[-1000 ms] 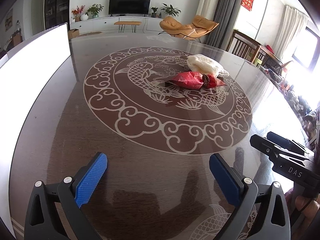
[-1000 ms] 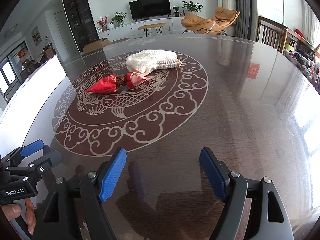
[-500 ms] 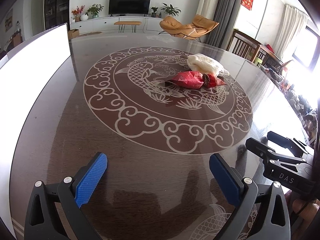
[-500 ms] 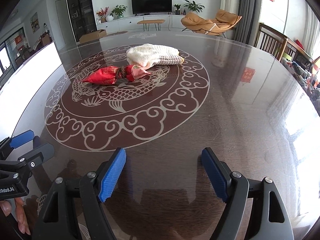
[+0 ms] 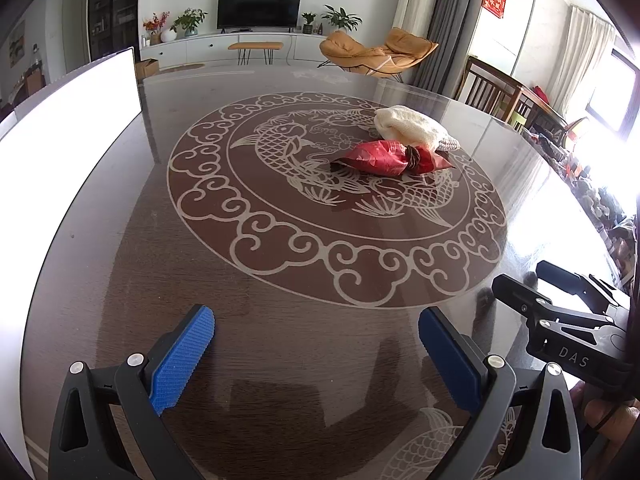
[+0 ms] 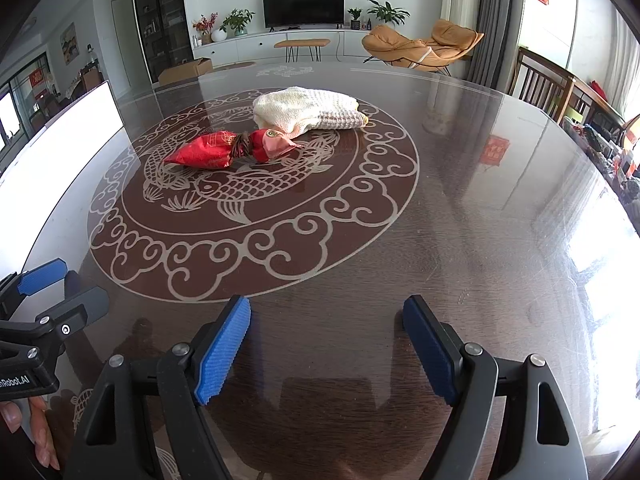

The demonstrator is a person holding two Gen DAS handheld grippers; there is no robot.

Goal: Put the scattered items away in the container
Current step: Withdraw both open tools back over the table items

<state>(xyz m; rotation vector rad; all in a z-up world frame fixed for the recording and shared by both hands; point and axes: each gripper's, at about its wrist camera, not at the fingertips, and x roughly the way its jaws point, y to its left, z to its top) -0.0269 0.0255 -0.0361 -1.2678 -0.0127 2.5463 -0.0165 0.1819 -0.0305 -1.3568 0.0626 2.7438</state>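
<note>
A red foil packet [image 5: 390, 158] [image 6: 218, 149] tied with a dark band lies near the middle of the round dark table [image 5: 280, 320] [image 6: 480, 220]. A white knitted cloth [image 5: 412, 128] [image 6: 308, 114] lies just behind it, touching it. My left gripper [image 5: 316, 344] is open and empty above the near table edge, far from both items. My right gripper [image 6: 326, 338] is open and empty too; it also shows at the right of the left wrist view [image 5: 560, 320]. The left gripper shows at the left of the right wrist view [image 6: 40, 304].
A bright white wall of a box or panel [image 5: 72, 120] [image 6: 60, 148] stands along the table's left side. Wooden chairs [image 6: 552, 80] stand beyond the table's right edge. A TV unit and an orange lounge chair are far behind.
The right gripper's view has swung and moved a little toward the table's middle, so the items sit more central. The left gripper has stayed still. Both remain open.
</note>
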